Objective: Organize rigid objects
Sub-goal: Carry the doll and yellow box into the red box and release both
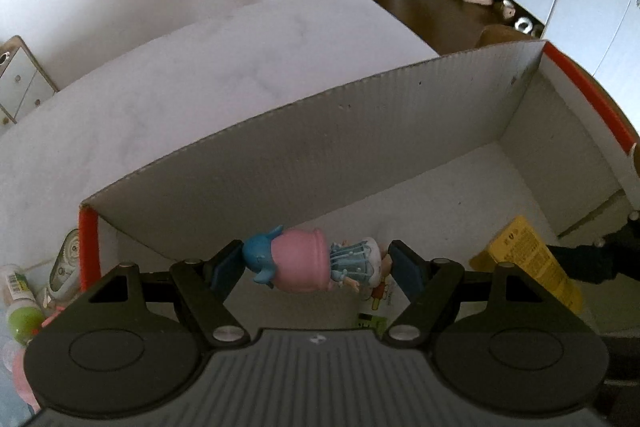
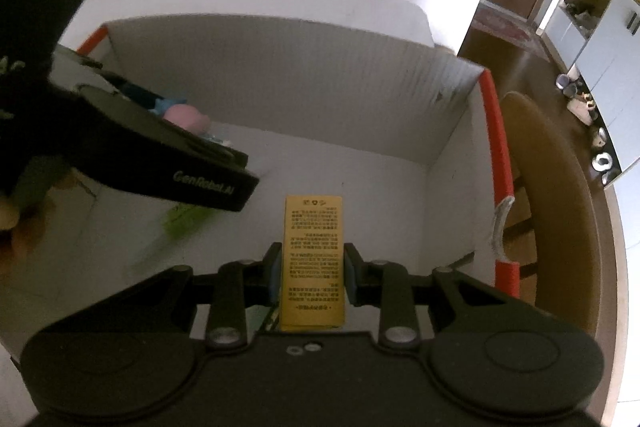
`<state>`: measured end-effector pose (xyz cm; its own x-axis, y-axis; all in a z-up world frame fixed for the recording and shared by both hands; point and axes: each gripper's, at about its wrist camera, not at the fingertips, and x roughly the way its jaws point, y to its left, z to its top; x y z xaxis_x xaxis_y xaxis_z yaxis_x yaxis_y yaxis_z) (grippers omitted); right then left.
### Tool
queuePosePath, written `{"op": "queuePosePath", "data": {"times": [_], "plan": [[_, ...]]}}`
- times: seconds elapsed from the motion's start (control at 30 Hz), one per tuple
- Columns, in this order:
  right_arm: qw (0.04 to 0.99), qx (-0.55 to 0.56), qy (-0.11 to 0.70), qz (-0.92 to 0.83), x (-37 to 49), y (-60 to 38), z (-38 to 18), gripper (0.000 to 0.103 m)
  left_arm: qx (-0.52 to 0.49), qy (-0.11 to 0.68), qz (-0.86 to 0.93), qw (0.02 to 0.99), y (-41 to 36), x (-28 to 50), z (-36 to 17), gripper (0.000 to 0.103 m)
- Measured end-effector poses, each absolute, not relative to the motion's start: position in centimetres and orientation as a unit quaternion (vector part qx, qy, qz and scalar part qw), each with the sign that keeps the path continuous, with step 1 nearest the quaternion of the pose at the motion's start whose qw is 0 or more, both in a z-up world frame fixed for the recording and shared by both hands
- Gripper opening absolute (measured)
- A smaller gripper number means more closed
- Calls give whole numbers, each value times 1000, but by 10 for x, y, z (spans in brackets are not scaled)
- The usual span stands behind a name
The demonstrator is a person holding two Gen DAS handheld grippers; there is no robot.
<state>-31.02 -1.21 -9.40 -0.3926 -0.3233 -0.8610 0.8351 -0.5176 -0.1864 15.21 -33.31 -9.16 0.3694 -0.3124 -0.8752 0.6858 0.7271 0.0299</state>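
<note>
On our left, the left gripper [image 1: 318, 263] is clamped on the toy figurine [image 1: 310, 264], which lies crosswise between the pads, blue head toward the left pad, hanging above the floor of the cardboard box [image 1: 304, 147] near its left end. To the right, the right gripper [image 2: 311, 273] pinches the yellow carton [image 2: 312, 263], whose long axis runs forward along the fingers, over the box's right half. We judge both need only lowering and release, the two hands close but apart.
</note>
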Motion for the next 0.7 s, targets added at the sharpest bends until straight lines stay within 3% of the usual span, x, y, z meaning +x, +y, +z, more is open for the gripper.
{"op": "queuePosePath", "data": {"times": [0.37, 0.7], "plan": [[371, 432, 311, -761, -311, -14, -93, 30, 166, 515, -305, 784, -320, 166, -101, 78], [378, 427, 281, -772, -308, 2, -79, 39, 152, 502, -318, 790, -300, 161, -89, 78]]}}
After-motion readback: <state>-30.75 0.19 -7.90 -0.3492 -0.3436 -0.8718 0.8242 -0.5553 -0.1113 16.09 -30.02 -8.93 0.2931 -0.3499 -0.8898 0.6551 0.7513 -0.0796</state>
